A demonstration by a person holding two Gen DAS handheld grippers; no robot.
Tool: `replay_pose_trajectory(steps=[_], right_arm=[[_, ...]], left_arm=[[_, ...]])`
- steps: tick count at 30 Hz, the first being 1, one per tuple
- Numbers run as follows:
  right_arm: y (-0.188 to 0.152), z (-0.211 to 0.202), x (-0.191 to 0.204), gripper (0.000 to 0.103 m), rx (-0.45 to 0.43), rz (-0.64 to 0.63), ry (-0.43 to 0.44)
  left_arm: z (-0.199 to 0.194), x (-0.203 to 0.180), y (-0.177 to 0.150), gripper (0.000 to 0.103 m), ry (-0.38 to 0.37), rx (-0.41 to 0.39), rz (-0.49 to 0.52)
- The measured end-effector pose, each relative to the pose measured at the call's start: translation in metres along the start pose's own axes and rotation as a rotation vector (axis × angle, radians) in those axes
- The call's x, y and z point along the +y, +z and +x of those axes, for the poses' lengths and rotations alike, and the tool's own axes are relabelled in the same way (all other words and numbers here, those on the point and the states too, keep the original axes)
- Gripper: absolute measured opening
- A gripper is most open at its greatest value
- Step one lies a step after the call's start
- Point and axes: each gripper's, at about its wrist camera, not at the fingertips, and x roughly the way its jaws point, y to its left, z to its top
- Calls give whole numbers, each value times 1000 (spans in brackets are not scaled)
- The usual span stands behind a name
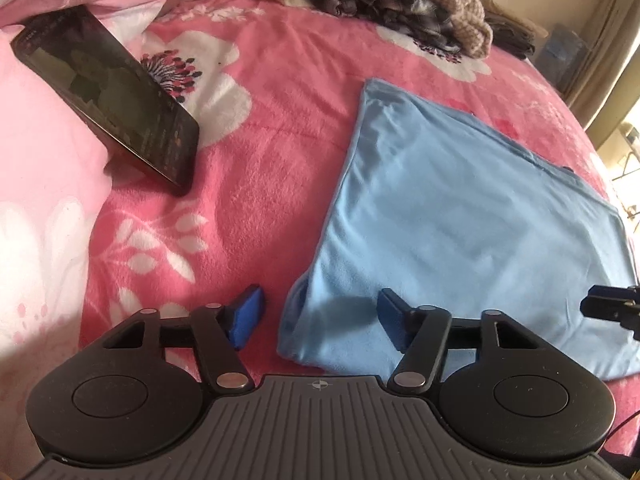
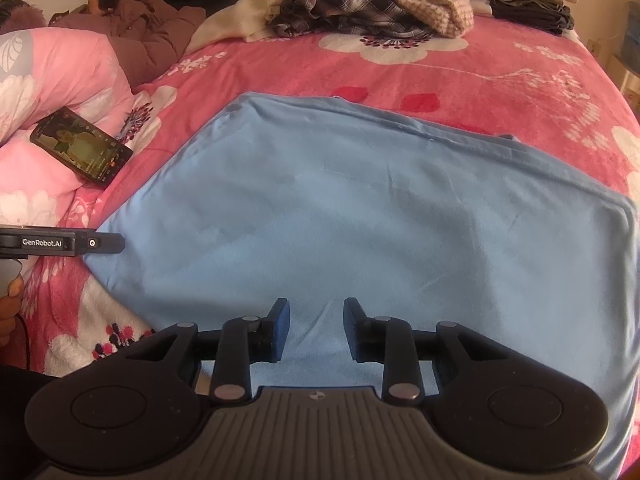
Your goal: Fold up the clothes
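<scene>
A light blue garment [image 1: 460, 216] [image 2: 360, 216] lies folded flat on the pink floral blanket [image 1: 272, 112] [image 2: 480, 68]. My left gripper [image 1: 320, 318] stands open astride the garment's near left corner: its right pad hangs over the cloth and its left pad over the blanket, neither pressing. In the right wrist view the left gripper [image 2: 116, 243] shows side-on at the garment's left edge. My right gripper [image 2: 317, 328] hovers over the garment's near edge, jaws narrowly open, with flat cloth showing through the gap. Its tip [image 1: 612, 308] shows at the right edge of the left wrist view.
A black phone [image 1: 108, 100] [image 2: 80, 148] leans on a pink quilt [image 2: 60, 64] at the left. Loose clothes [image 1: 400, 4] [image 2: 372, 4] are heaped at the far side, beside a folded stack [image 2: 528, 4]. A person in a maroon jacket [image 2: 148, 24] lies at the far left.
</scene>
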Motion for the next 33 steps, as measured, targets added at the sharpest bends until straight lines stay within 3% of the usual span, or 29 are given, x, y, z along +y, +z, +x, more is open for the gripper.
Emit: replay_pose_trajectory(steps=[3, 11, 17, 22, 23, 26, 31, 33], right_arm=[[6, -2, -4, 32, -9, -1, 4], [40, -8, 7, 37, -49, -43, 78], [61, 0, 27, 37, -57, -53, 138], [80, 16, 41, 39, -31, -45, 177], [85, 20, 44, 45, -23, -41, 185], [106, 35, 51, 45, 11, -14, 233], [140, 68, 67, 49, 50, 26, 268], [149, 83, 72, 57, 68, 38, 258]], left_arm=[[-6, -1, -3, 48, -15, -20, 8], [-8, -1, -6, 47, -71, -47, 19], [-6, 9, -6, 48, -40, -40, -4], [-7, 6, -10, 46, -56, -52, 10], [-8, 3, -12, 41, -61, -58, 22], [-8, -5, -18, 38, -53, -77, 64], [-9, -14, -24, 12, -31, -111, 84], [-11, -14, -24, 5, -36, -130, 71]])
